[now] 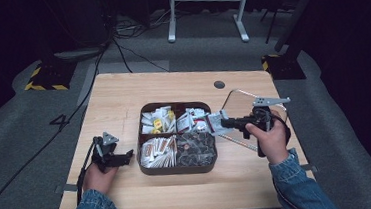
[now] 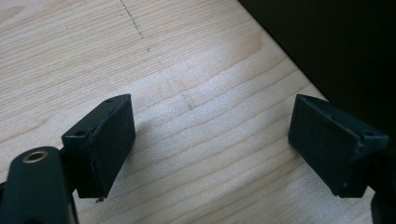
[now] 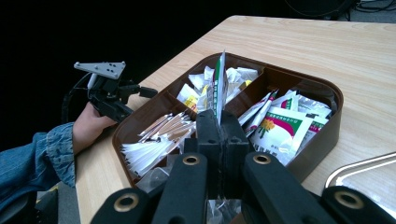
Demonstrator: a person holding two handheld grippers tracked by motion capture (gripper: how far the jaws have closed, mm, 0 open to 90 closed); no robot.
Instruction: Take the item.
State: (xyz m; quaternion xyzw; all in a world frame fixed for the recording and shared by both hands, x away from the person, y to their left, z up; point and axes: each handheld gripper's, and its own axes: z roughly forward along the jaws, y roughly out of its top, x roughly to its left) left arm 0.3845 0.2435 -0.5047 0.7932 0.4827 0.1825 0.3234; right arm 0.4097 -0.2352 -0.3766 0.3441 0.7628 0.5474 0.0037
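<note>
Two grippers work at the table (image 1: 122, 94): the right gripper (image 3: 219, 133), jaws clenched on a sachet (image 3: 218, 88), holds it above the brown tray's (image 1: 178, 167) right edge, while the left gripper (image 2: 210, 144) rests released near the table's left edge.

light falls from above onto the pale wooden tabletop (image 1: 122, 97), while the surrounding room sinks into near-black. the high view is soft and slightly grainy. in the left gripper view the wood grain is sharp, with a faint sheen between soft shadows. the right gripper view blurs nearest its lens.
</note>
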